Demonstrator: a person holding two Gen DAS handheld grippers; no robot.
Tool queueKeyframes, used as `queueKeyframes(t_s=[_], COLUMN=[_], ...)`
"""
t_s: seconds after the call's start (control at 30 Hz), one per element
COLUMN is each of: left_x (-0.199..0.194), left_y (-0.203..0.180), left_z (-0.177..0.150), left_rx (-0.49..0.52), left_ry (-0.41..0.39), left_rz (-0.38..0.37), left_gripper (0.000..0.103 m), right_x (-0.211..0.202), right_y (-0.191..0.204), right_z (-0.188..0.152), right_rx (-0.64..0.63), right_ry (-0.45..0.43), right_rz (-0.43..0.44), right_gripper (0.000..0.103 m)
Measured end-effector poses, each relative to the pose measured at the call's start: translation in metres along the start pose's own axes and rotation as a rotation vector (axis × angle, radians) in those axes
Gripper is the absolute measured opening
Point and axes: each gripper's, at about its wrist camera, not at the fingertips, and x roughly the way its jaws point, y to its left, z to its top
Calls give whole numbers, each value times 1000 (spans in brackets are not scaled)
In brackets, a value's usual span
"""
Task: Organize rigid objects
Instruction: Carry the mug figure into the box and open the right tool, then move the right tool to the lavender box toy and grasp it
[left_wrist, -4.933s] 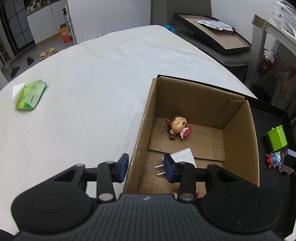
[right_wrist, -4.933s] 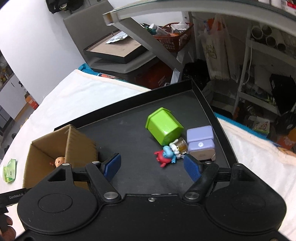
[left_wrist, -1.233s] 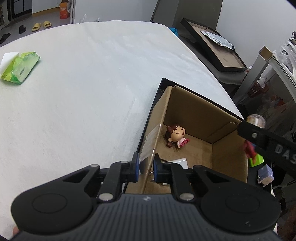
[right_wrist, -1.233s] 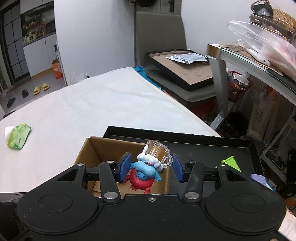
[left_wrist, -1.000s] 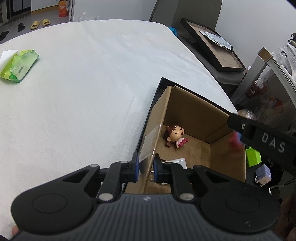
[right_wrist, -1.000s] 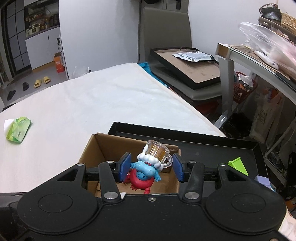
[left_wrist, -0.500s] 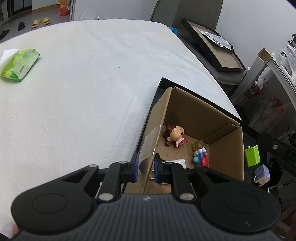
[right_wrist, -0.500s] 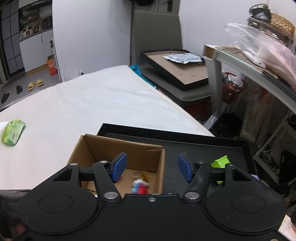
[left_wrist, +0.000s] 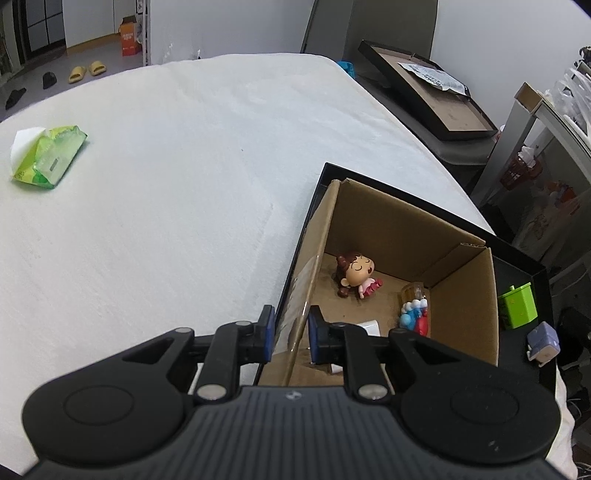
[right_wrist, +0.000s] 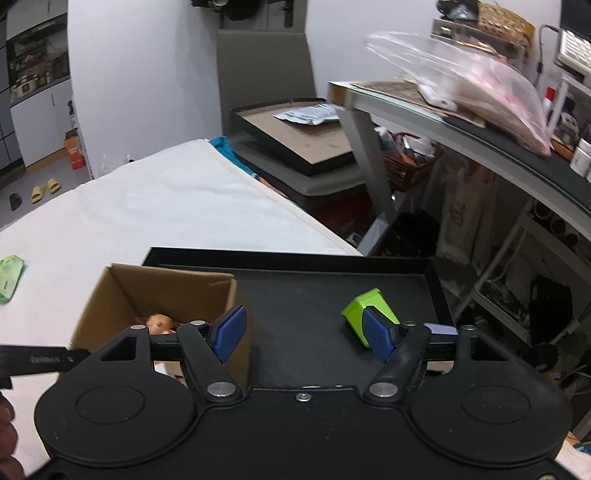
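Observation:
An open cardboard box stands at the left end of a black tray. My left gripper is shut on the box's near left wall. Inside lie a brown-haired doll, a blue and red figure with a mug and a white plug. My right gripper hangs over the black tray, beside the box. Its jaws are opening with nothing between them. A green bin toy and a purple block sit behind its right finger.
A green wipes pack lies far left on the white tablecloth. A metal shelf rack with bags stands to the right of the table. A chair holding a black framed board is behind the table.
My right gripper opened and dropped the blue and red figure into the box, then swung right over the tray. My left gripper kept its hold on the box wall.

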Motion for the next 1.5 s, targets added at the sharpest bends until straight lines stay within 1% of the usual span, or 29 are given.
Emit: queueKeyframes(t_s=[0.23,0.47,0.63,0.7,0.87,1.17,1.27,1.37,1.5], left_x=[3,7,9,10,12,17,19,21,27], left_y=[-7,-12,-20,-22,-30,-43,-46,-48,-51], left_z=[-1,-1,-3,-3,-4,-4,-5,-5,-5], left_rx=[18,28,56,70,94,123,130,140,150], left_ry=[-6,-6,-15,-19,-30,-44,-50,-51,-43], left_rz=[46,94,130,139,177,225,247,262,281], left_gripper=[18,25,30,34,40,42,42,43,43], right_x=[6,15,22,26,40,61,70,78,89], right_y=[-31,-58,-74,-82,-103,-133,-139,-143,-145], right_z=[-11,-23,-31,-35,-47,-62,-63,-63,-62], right_rx=[56,109,144,165,260,414,436,445,447], right_ry=[21,36,47,49,73,94,95,96,110], right_rz=[-17,-28,-30,-32,-23,-24,-9,-4,-7], right_gripper=[69,69,69,69,69,69,67,61,60])
